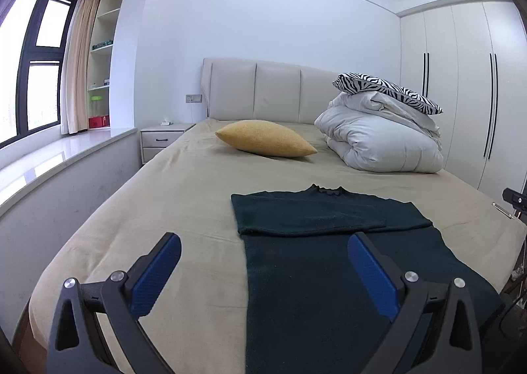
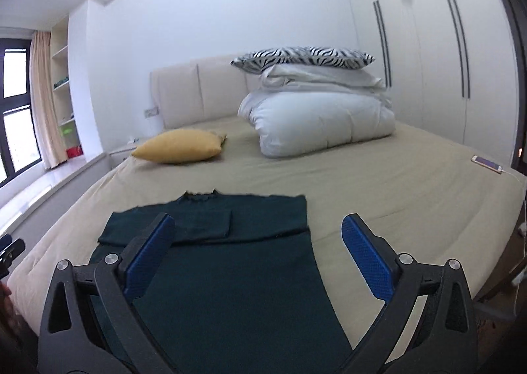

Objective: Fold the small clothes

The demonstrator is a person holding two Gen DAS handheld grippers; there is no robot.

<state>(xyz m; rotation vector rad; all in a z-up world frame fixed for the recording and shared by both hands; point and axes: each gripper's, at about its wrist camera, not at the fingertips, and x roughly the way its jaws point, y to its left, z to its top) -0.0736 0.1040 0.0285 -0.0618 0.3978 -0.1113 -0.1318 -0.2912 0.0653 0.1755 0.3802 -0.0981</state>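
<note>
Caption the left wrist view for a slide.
Open left gripper hovers over a dark green top, sleeves folded in, on the bed.

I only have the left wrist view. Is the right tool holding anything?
Observer: No. The right tool is open, with nothing between its pads.
Operator: What is in front of it?
Observer: The sweater fills the left of its view; its right pad is over bare sheet.
Operator: Anything further right?
Observer: A phone lies near the right edge of the bed.

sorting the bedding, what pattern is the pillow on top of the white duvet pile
Black-and-white zebra-striped pillow atop the folded white duvet; clearest in the right wrist view.
</note>
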